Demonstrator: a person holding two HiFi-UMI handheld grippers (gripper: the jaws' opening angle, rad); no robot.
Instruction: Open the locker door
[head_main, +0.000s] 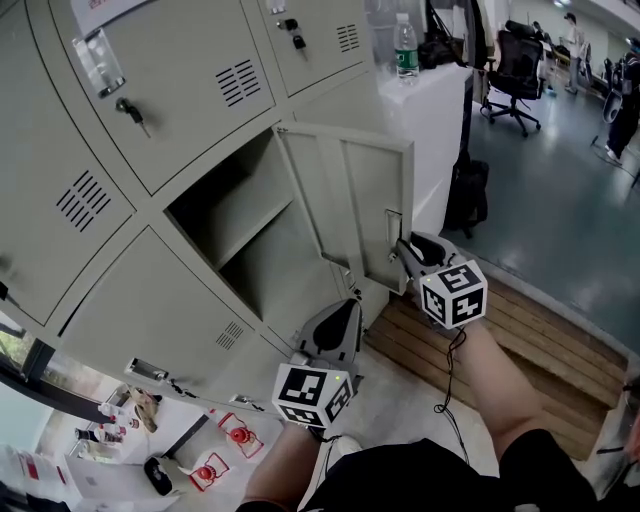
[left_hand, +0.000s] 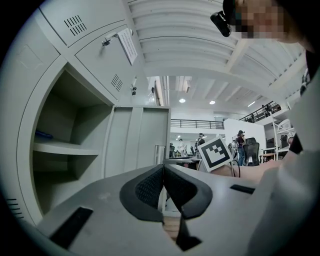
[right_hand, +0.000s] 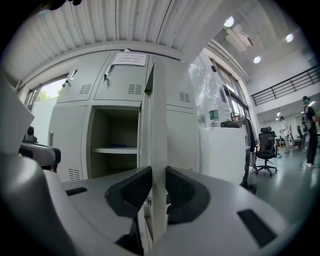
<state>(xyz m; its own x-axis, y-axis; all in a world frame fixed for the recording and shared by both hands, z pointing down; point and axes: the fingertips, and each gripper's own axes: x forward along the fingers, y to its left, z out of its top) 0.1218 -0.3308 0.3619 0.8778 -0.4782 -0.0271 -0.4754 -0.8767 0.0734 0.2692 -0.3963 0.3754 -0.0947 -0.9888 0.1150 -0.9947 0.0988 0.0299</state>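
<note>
The grey locker door (head_main: 350, 195) stands swung out from its open compartment (head_main: 240, 215), which has one shelf (head_main: 262, 228) inside. My right gripper (head_main: 402, 246) is at the door's free edge, near the latch. In the right gripper view the door edge (right_hand: 159, 125) runs straight up between the two pads, and my right gripper (right_hand: 159, 187) is shut on it. My left gripper (head_main: 348, 303) hangs lower, in front of the locker below, touching nothing. Its pads meet with nothing between them in the left gripper view (left_hand: 163, 172), which looks at the door's inner face (left_hand: 137, 140).
Closed lockers with keys (head_main: 130, 110) surround the open one. A white cabinet (head_main: 440, 110) with a water bottle (head_main: 405, 47) stands right of the door, with a black bag (head_main: 465, 195) beside it. Below lies a wooden pallet (head_main: 540, 330). An office chair (head_main: 515, 65) stands farther off.
</note>
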